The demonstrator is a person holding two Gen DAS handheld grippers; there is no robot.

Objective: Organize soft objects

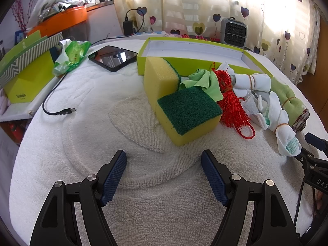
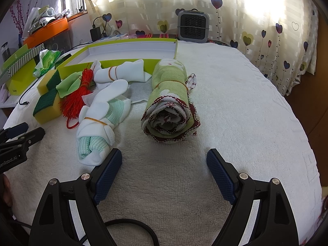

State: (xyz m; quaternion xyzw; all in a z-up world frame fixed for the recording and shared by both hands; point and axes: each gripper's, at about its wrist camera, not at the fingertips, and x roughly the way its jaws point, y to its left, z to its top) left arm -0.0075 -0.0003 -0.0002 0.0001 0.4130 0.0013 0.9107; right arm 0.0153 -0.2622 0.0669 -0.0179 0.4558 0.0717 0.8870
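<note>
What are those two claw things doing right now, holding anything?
Left gripper: open, holding nothing, over the bare towel.
Right gripper: open, holding nothing, facing the rolled cloth.

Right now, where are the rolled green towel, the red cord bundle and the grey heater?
rolled green towel (image 2: 170, 86), right wrist view, knitted side.
red cord bundle (image 1: 231, 102), left wrist view, middle strands.
grey heater (image 2: 192, 27), right wrist view, front grille.

A white towel (image 1: 86, 143) covers the worktop. Upper centre lies an open green box (image 1: 196, 47); before it, sponges (image 1: 184, 110), red cord (image 1: 231, 102) and rolled socks (image 2: 98, 121) (rubber-banded). A tablet (image 1: 112, 57) sits upper left.
</note>
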